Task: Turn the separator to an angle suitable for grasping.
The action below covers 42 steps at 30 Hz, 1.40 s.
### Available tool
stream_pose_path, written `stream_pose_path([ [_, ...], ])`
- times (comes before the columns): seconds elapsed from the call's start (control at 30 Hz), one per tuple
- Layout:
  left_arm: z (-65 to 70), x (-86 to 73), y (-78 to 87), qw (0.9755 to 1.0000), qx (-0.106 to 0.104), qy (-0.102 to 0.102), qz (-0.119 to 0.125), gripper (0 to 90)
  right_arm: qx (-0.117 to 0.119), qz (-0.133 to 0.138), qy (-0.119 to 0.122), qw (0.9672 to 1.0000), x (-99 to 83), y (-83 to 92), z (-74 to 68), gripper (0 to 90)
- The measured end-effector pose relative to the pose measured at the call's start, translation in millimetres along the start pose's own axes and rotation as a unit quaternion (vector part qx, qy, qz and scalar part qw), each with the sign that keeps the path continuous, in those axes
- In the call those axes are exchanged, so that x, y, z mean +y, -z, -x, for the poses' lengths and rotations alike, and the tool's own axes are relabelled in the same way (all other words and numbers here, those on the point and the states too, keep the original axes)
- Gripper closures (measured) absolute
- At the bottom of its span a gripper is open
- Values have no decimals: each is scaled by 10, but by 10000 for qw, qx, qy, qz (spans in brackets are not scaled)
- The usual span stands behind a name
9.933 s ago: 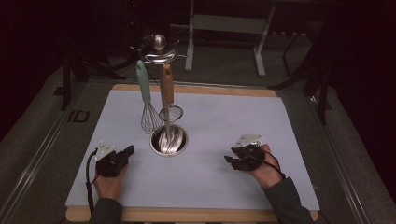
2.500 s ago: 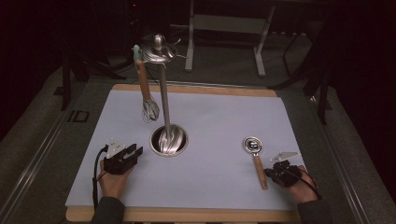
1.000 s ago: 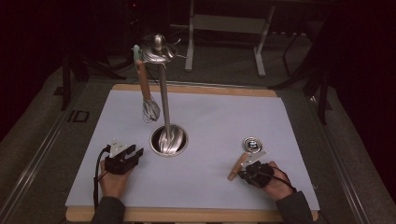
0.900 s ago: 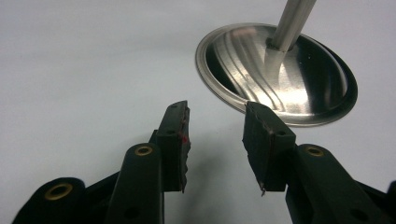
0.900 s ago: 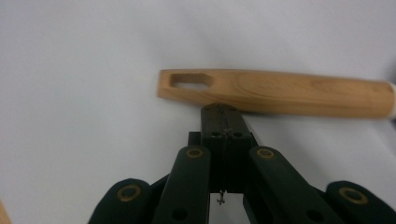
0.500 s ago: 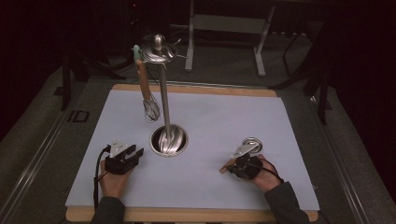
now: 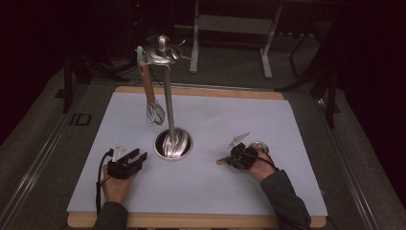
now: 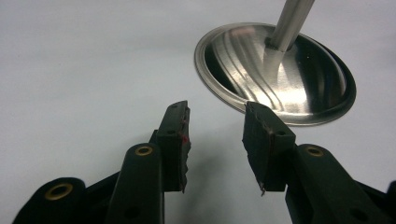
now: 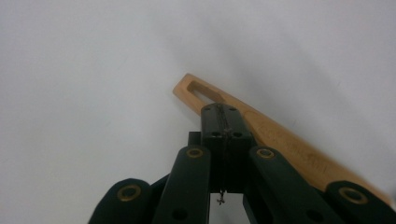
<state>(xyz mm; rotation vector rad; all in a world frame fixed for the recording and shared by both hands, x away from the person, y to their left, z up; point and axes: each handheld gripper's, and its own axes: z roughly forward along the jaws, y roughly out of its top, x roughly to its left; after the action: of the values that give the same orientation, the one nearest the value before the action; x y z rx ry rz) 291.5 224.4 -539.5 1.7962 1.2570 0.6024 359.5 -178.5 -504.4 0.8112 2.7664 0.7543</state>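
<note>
Right gripper (image 7: 233,157) at five o'clock of the stand's base (image 7: 173,143): jaws pressed together, nothing between them, lying over the wooden handle (image 9: 261,123) of a strainer (image 7: 258,146) flat on the white mat (image 7: 287,124). Left gripper (image 7: 130,160) at eight o'clock of the base, jaws spread, empty. Whisk (image 7: 154,112) hangs from the stand.

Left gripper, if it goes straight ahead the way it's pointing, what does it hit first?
Probably the round shiny steel base of the utensil stand: the left gripper, jaws open, points at its near rim across bare white mat. How far off that rim is stays unclear.
</note>
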Motion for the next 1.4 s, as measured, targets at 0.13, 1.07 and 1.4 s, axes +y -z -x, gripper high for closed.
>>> stream_pose_path([
  [0.13, 0, 1, -1, 10000, -2, 0, -2, 612, -97, -131, 103, 9998, 121, -55, 41, 900],
  [1.07, 4, 4, -9, 10000, -2, -31, -39, 611, -731, 296, -1061, 9912, 258, -82, 776, 662],
  [1.4, 5, 5, -11, 10000, 4, -30, -46, 610, -830, -281, -1086, 9902, 97, -52, 986, 580],
])
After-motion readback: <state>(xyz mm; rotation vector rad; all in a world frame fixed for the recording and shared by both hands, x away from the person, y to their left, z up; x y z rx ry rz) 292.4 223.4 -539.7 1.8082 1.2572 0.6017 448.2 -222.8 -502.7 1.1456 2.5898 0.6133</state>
